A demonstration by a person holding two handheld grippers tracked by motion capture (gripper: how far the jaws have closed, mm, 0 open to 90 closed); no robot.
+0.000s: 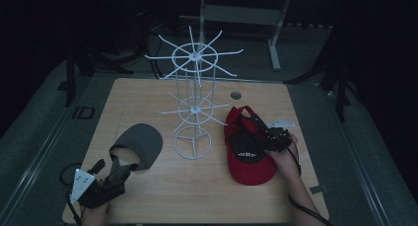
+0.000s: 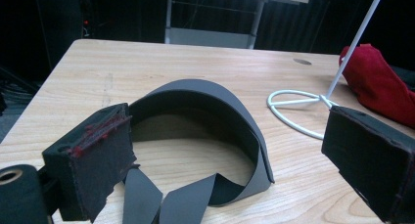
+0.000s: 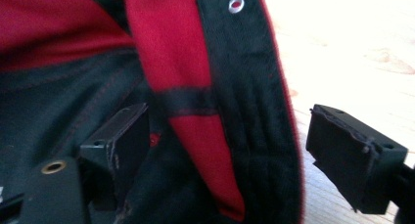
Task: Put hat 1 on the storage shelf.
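Rack: white wire rack (image 1: 193, 105) bare; nothing hung yet.
Right gripper (image 1: 262, 132): jaws spread astride red cap (image 1: 246, 154) rim at four o'clock, probably unclamped.
Left gripper (image 1: 117, 170): released, behind grey visor (image 1: 140, 144) at eight o'clock.

1. The cap (image 1: 249, 152) is red, with black lining and white lettering inside.
2. The visor (image 1: 140, 144) is dark grey.
3. The wire rack (image 1: 193, 100) is white.
4. The table (image 1: 197, 186) is light wood grain.
5. The left gripper (image 2: 225, 150) has black jaws with red flecks on 1 pad.
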